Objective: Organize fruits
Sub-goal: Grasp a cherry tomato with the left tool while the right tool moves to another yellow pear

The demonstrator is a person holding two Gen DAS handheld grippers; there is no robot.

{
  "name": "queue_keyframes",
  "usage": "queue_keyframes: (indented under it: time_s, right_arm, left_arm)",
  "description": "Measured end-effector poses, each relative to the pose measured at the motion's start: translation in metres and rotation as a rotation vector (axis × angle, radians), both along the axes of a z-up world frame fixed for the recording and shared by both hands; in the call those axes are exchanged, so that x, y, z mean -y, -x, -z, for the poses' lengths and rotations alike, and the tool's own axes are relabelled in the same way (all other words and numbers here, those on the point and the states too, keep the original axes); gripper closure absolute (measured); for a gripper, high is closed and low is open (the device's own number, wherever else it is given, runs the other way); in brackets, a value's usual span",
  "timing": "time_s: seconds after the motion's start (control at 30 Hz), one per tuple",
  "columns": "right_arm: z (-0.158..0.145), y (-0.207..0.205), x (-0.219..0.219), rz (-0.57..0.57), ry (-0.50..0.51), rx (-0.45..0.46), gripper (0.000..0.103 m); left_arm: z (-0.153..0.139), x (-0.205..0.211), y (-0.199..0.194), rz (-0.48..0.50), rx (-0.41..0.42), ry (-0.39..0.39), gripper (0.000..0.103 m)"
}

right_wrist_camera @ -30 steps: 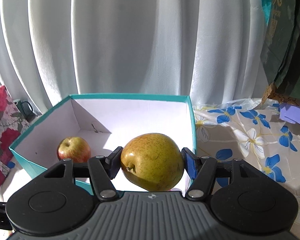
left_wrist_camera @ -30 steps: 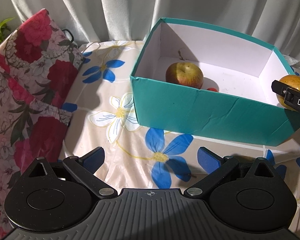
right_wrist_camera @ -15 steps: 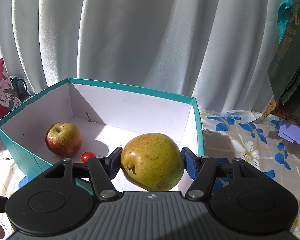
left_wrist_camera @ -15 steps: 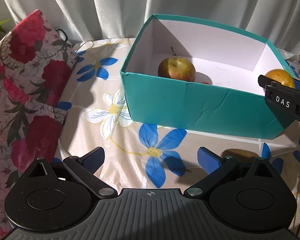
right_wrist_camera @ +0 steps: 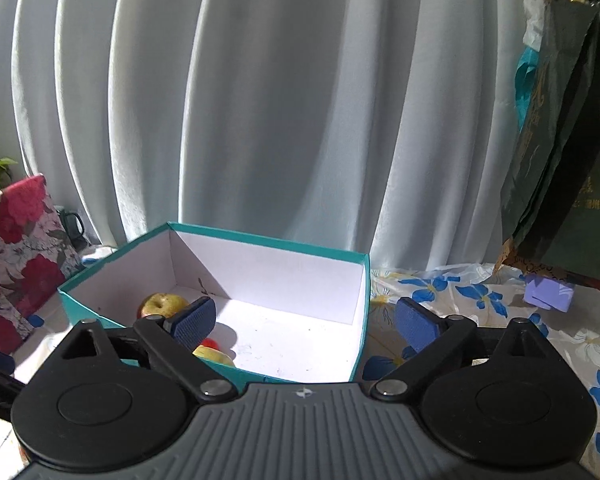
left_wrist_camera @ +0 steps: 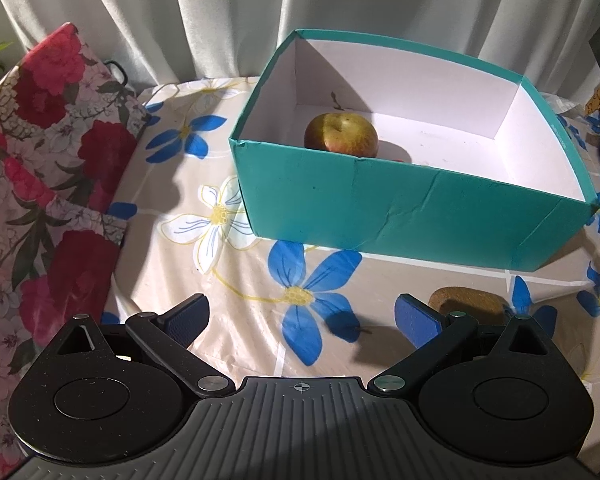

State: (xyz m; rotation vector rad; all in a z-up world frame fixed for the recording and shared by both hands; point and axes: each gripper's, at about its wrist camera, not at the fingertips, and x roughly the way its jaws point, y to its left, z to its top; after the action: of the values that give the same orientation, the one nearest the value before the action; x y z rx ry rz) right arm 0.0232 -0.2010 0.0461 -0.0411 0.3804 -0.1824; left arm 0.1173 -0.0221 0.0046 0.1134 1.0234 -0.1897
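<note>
My right claw point(right_wrist_camera: 304, 322) is opening, nothing between its pads; my left claw point(left_wrist_camera: 302, 318) is spread and empty. Inside the teal box point(left_wrist_camera: 400, 208) — one apple point(left_wrist_camera: 341, 135), one pear point(right_wrist_camera: 215, 356), one small red fruit point(right_wrist_camera: 210, 343). One kiwi point(left_wrist_camera: 470, 304) lies on the cloth just before it.

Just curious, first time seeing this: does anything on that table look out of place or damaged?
A brown fruit, maybe a kiwi, lies on the cloth outside the box, while the apple sits inside. The box's near wall looks creased.
</note>
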Motion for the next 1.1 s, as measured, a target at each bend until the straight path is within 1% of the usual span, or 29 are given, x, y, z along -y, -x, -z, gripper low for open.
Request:
queue_keyframes:
  time_s: [0.13, 0.17, 0.23, 0.33, 0.4, 0.53, 0.67, 0.97, 1.1]
  right_arm:
    - [-0.010, 0.048, -0.001, 0.033, -0.044, 0.129, 0.000]
    - [-0.009, 0.056, -0.001, 0.035, -0.064, 0.127, 0.000]
    - [-0.003, 0.063, -0.002, 0.028, -0.102, 0.069, 0.000]
    - [0.012, 0.071, 0.001, 0.031, -0.194, -0.017, 0.000]
    - [0.019, 0.077, 0.003, 0.037, -0.242, -0.042, 0.000]
    - [0.023, 0.088, 0.004, 0.048, -0.291, -0.059, 0.000]
    - [0.030, 0.092, -0.002, 0.068, -0.293, -0.087, 0.000]
    - [0.040, 0.096, -0.014, 0.067, -0.287, -0.148, 0.000]
    - [0.045, 0.095, -0.017, 0.070, -0.298, -0.174, 0.000]
  left_arm:
    - [0.000, 0.001, 0.005, 0.013, 0.001, 0.001, 0.001]
    - [0.000, 0.002, 0.007, 0.016, 0.001, 0.002, 0.001]
    - [0.001, 0.001, 0.011, 0.023, 0.000, 0.002, 0.001]
    - [0.001, -0.002, 0.019, 0.039, 0.009, 0.010, 0.001]
    - [0.002, -0.005, 0.024, 0.046, 0.010, 0.016, 0.001]
    - [0.005, -0.014, 0.035, 0.070, 0.017, 0.049, 0.002]
    - [0.011, -0.024, 0.050, 0.105, 0.035, 0.071, 0.002]
    - [0.023, -0.056, 0.081, 0.149, 0.094, 0.126, 0.002]
    - [0.031, -0.062, 0.089, 0.170, 0.116, 0.118, 0.002]
